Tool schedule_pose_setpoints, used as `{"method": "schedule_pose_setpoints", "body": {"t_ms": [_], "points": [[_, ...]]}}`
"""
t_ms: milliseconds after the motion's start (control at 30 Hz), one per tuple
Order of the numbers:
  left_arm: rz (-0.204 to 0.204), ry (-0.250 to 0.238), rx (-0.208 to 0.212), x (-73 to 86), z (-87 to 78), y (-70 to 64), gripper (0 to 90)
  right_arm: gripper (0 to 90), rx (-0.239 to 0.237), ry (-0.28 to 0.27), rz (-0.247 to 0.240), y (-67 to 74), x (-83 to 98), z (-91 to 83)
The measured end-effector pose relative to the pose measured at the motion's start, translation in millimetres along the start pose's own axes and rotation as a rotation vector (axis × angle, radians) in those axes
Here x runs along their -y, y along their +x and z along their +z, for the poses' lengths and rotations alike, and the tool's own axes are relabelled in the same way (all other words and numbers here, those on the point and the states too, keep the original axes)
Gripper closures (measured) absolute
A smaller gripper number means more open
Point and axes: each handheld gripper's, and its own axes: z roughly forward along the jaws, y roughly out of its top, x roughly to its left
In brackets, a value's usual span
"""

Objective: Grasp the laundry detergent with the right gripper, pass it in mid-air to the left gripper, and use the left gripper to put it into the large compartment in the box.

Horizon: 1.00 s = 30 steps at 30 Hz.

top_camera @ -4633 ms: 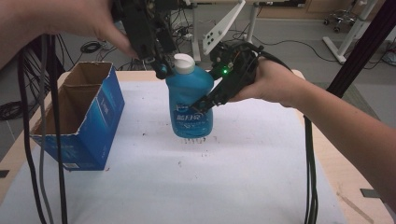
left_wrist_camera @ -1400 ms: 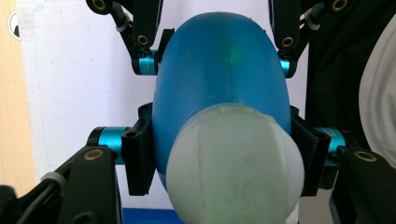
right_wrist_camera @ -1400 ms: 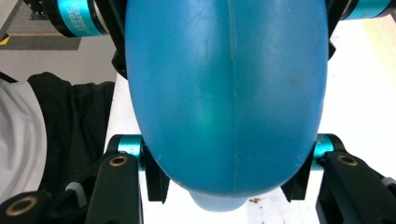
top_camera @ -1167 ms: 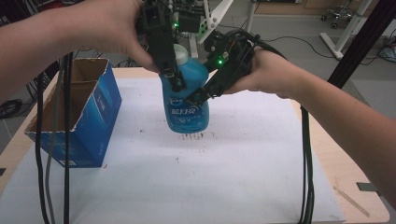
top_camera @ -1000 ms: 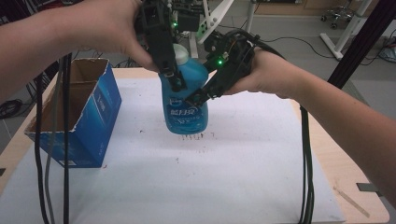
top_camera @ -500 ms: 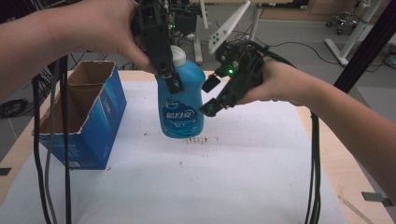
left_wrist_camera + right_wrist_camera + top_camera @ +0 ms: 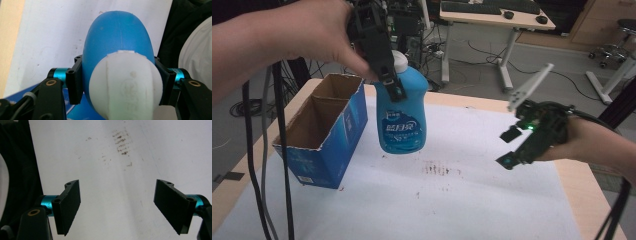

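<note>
Above the table (image 7: pixel 492 210), L gripper (image 7: pixel 391 86) clamps blue bottle (image 7: pixel 402 120); R gripper (image 7: pixel 508 148) agape

White characters are showing on the blue plastic detergent bottle (image 7: pixel 402 112) label, too blurred for reading.

Detergent bottle (image 7: pixel 402 117): blue w/ white cap, white print on label; cardboard box (image 7: pixel 319 132): blue outside, brown inside; table cover (image 7: pixel 462 210): white w/ reddish-brown specks; gripper jaws: black, teal fittings.
</note>
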Motion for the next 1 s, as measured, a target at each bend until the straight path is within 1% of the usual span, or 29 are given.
{"method": "schedule_pose_setpoints", "body": {"t_ms": [33,67,167,200,300,333,400,433,467,533,667,700,767,800,833,867,900,933,1000], "points": [[-0.021,-0.009,-0.007,4.2,-3.9,1.8,38.2,21.2,-0.009,-0.017,0.022,-4.3,7.0,-4.4],[-0.037,-0.010,-0.014,8.4,-7.9,3.8,38.2,21.2,-0.008,-0.033,0.051,-8.7,14.1,-8.6],[-0.092,-0.031,-0.039,22.3,-20.4,8.9,38.2,21.2,0.022,-0.040,0.127,-20.3,34.5,-20.5],[-0.114,-0.046,-0.046,27.0,-24.4,10.9,38.2,21.2,0.030,-0.039,0.138,-22.7,38.7,-23.0],[-0.189,-0.069,-0.071,41.2,-36.6,15.7,38.2,21.2,0.079,-0.005,0.168,-29.9,53.0,-30.7],[-0.211,-0.076,-0.085,46.1,-40.8,17.4,38.2,21.2,0.094,0.008,0.187,-33.1,57.6,-32.7],[-0.258,-0.085,-0.111,56.3,-48.9,20.2,38.2,21.2,0.118,0.016,0.216,-38.5,66.2,-36.8],[-0.258,-0.085,-0.111,56.3,-48.9,20.2,38.2,21.2,0.118,0.016,0.216,-38.5,66.2,-36.8],[-0.299,-0.094,-0.132,65.3,-56.4,22.7,38.2,21.2,0.130,0.018,0.229,-40.9,69.9,-38.9],[-0.347,-0.111,-0.151,75.7,-64.2,26.2,38.2,21.2,0.149,0.021,0.259,-45.9,78.7,-42.2],[-0.434,-0.129,-0.186,95.4,-76.4,33.2,38.2,21.2,0.164,0.035,0.289,-51.4,88.8,-43.5],[-0.444,-0.124,-0.194,99.9,-78.2,34.8,38.2,21.3,0.166,0.036,0.293,-52.3,90.5,-43.9],[-0.483,-0.107,-0.214,109.5,-80.0,38.8,38.2,21.3,0.170,0.036,0.300,-53.5,93.2,-44.7],[-0.496,-0.096,-0.227,114.2,-80.4,40.7,38.2,21.3,0.171,0.033,0.306,-54.4,94.7,-45.6],[-0.506,-0.095,-0.235,116.9,-80.5,41.8,38.2,21.2,0.174,0.030,0.310,-54.9,96.1,-46.5],[-0.506,-0.095,-0.235,116.9,-80.5,41.8,38.2,21.2,0.174,0.030,0.310,-54.9,96.1,-46.5],[-0.528,-0.079,-0.253,123.6,-80.3,44.6,38.2,21.2,0.175,0.027,0.314,-55.3,97.0,-47.1],[-0.540,-0.076,-0.261,126.5,-79.7,45.8,38.2,21.2,0.180,0.025,0.321,-56.3,99.0,-48.1],[-0.552,-0.058,-0.271,131.2,-78.1,47.4,38.2,21.3,0.181,0.024,0.326,-57.4,100.5,-48.4]]}}
